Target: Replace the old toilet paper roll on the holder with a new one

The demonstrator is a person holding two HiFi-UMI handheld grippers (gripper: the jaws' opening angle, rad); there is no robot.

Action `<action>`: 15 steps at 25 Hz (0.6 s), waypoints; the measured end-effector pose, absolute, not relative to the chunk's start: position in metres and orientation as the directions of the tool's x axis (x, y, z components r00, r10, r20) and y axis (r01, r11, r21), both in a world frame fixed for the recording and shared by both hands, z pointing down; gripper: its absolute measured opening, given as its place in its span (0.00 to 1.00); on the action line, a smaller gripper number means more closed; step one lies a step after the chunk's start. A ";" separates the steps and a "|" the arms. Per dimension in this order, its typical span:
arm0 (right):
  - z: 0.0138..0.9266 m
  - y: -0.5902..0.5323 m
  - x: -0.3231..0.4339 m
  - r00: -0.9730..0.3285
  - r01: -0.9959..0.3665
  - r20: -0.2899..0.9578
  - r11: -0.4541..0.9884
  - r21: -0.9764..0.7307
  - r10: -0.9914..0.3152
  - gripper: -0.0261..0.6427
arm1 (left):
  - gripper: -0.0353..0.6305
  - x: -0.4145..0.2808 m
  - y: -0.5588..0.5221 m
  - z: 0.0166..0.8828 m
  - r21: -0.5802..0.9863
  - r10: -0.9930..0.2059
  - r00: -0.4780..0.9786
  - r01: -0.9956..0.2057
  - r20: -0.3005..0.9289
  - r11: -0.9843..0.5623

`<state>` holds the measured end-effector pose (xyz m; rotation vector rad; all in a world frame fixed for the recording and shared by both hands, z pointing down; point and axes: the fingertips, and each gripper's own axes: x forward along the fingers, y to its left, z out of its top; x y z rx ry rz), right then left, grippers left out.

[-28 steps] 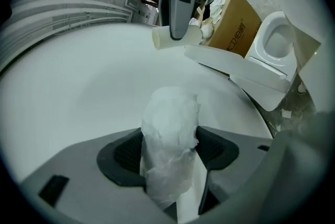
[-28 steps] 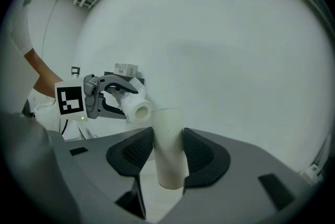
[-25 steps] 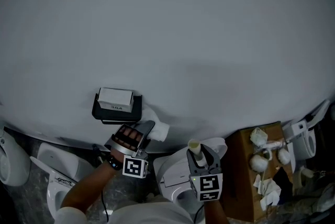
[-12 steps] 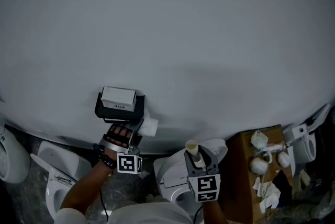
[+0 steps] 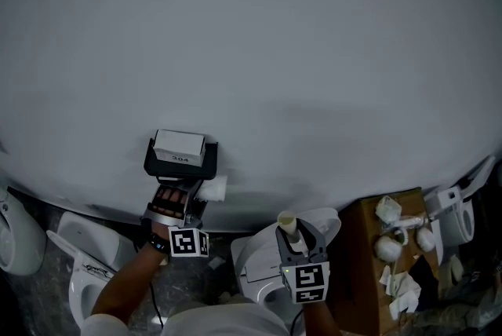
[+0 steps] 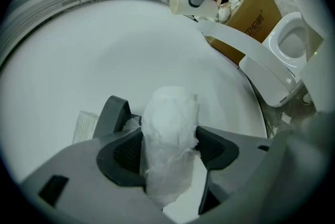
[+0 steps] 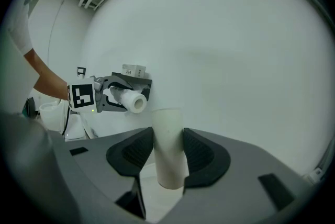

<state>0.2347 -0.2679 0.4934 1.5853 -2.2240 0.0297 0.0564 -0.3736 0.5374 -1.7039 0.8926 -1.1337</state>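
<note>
The black holder (image 5: 180,160), with a small white box on top, is fixed to the white wall. Just below its right end, my left gripper (image 5: 201,188) is shut on a new white paper roll (image 5: 214,187). In the left gripper view the roll (image 6: 168,129) fills the gap between both pads. My right gripper (image 5: 293,229) is lower right, shut on the bare cardboard tube (image 5: 288,221), which stands upright between its pads (image 7: 199,152). The right gripper view shows the left gripper (image 7: 107,96) holding the roll (image 7: 132,100) up against the holder (image 7: 137,80).
A white toilet (image 5: 263,268) sits under my right gripper and another one (image 5: 86,264) at lower left. A brown cardboard box (image 5: 376,272) with crumpled paper and small parts on it stands at the right. The curved white wall (image 5: 274,52) fills the upper view.
My left gripper has carried the roll leftward and closer under the holder, rolling its wrist. The right gripper and its tube have stayed in place.
</note>
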 end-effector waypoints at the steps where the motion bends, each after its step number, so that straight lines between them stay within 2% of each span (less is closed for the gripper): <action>1: 0.493 -0.267 0.235 -0.271 -0.910 0.337 0.354 0.215 -0.902 0.31 | 0.51 0.054 -0.373 0.537 -0.928 -0.894 0.321 -0.095 0.314 -0.360; 15: 0.491 -0.261 0.220 -0.293 -0.900 0.331 0.375 0.221 -0.897 0.31 | 0.51 0.018 -0.373 0.538 -0.924 -0.911 0.257 -0.125 0.323 -0.362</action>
